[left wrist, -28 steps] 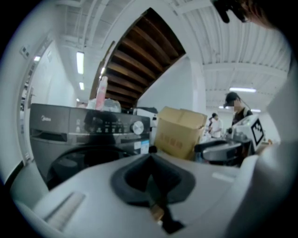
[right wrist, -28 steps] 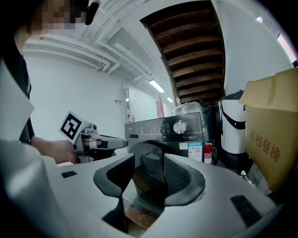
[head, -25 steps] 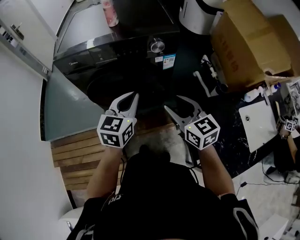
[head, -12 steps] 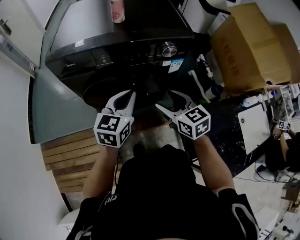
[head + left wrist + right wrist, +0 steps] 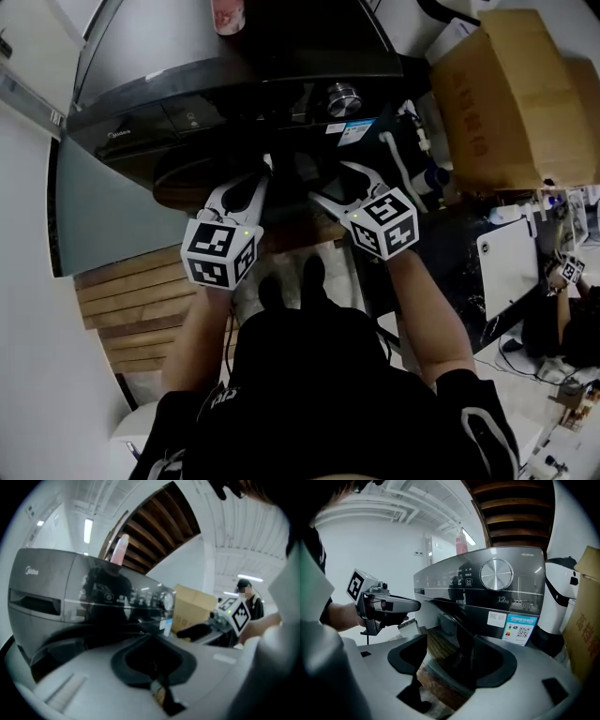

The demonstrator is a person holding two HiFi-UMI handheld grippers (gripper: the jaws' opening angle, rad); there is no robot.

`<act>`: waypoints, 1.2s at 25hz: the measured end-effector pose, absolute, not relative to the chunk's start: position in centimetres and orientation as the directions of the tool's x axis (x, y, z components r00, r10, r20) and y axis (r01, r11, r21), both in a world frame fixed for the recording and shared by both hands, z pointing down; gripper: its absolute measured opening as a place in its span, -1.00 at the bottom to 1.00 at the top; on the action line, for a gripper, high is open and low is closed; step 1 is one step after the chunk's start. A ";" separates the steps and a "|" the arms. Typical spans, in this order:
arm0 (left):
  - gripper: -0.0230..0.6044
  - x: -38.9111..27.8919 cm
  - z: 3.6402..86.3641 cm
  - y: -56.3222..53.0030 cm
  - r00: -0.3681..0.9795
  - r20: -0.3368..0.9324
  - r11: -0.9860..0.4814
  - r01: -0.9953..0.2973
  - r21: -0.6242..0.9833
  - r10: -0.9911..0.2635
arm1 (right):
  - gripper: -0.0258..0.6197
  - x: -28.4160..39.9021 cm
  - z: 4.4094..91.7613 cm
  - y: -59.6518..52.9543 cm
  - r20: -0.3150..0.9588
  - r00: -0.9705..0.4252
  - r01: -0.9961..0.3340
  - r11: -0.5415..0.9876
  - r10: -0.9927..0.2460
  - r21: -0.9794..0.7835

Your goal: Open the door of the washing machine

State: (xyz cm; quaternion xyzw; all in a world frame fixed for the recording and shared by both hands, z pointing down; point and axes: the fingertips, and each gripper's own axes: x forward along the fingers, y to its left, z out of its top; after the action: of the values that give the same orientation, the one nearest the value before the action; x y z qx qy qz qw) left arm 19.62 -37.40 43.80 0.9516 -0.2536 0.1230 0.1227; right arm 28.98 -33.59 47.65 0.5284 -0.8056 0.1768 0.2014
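Black washing machine (image 5: 234,66) beyond right hand-held gripper (image 5: 330,185)

The washing machine (image 5: 234,84), a glossy dark grey front-loader, stands at twelve o'clock. Its round dark door (image 5: 202,173) bulges from the front, with the silver dial (image 5: 342,97) at its two o'clock.

Wooden-slat floor (image 5: 131,305), dark washing machine (image 5: 225,89) standing on it, cardboard box (image 5: 511,103) near its right side
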 end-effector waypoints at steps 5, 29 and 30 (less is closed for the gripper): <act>-0.90 21.0 43.7 -38.2 0.829 0.304 -0.829 -0.533 0.171 -0.470 | 0.02 30.5 48.6 -35.6 0.542 -0.382 -0.901 0.431 -0.748 -0.040; -0.90 19.6 42.7 -41.1 0.776 0.297 -0.770 -0.616 0.165 -0.557 | -0.44 31.0 55.5 -39.3 0.806 -0.247 -0.629 0.721 -0.538 0.289; -0.90 19.5 42.6 -41.0 0.774 0.297 -0.768 -0.618 0.166 -0.559 | -0.49 31.1 55.5 -39.3 0.811 -0.242 -0.623 0.727 -0.532 0.290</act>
State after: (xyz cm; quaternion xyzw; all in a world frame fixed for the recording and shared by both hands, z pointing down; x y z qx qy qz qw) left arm 19.51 -41.03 42.62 0.9332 -0.3152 0.1157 0.1282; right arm 31.10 -39.34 55.53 0.3669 -0.7868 0.0460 0.4942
